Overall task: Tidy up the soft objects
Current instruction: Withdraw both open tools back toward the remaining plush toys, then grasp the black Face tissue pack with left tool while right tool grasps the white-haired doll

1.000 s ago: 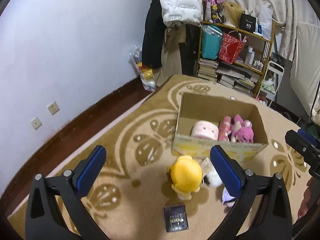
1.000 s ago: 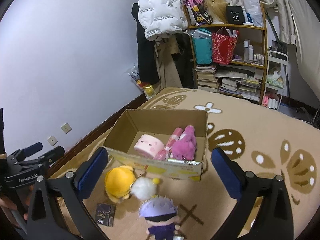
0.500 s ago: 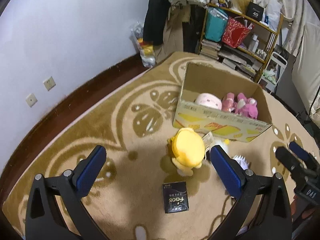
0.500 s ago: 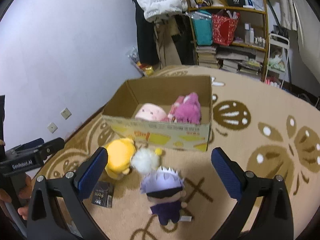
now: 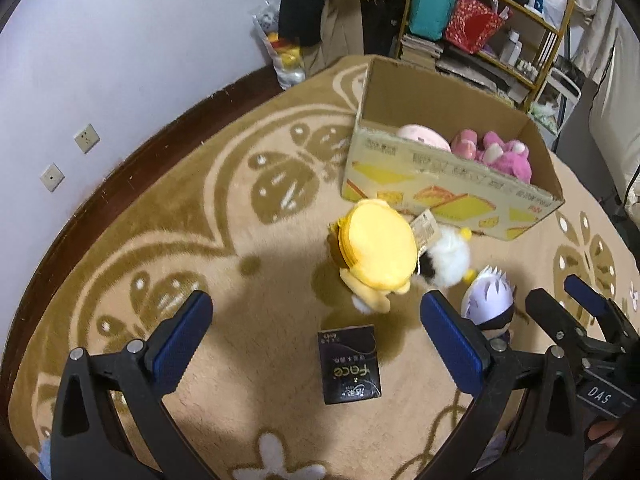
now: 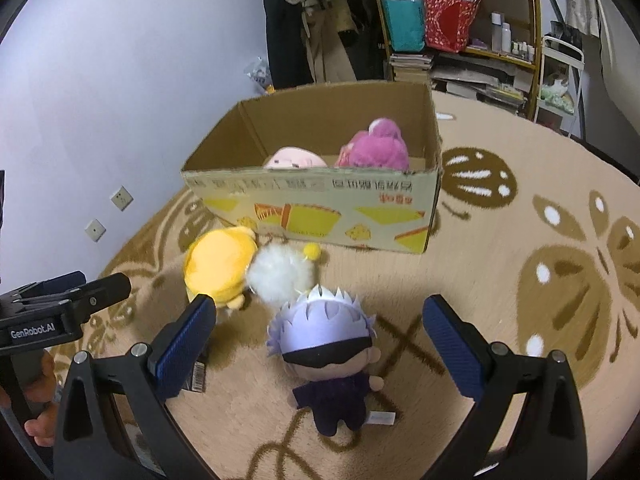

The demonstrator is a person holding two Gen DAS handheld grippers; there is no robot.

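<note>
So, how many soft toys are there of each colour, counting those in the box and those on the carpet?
Pink: 2, the pale pink toy and the magenta toy, both in the box
Yellow: 1, on the carpet
White: 1, on the carpet
Lilac-haired doll: 1, on the carpet
Total: 5

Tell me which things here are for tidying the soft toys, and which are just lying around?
For the job:
- yellow plush
- white fluffy plush
- white-haired doll
- cardboard box, with pink toys already inside

Just lying about:
- small black packet on the rug
- cluttered shelf
- hanging coats
</note>
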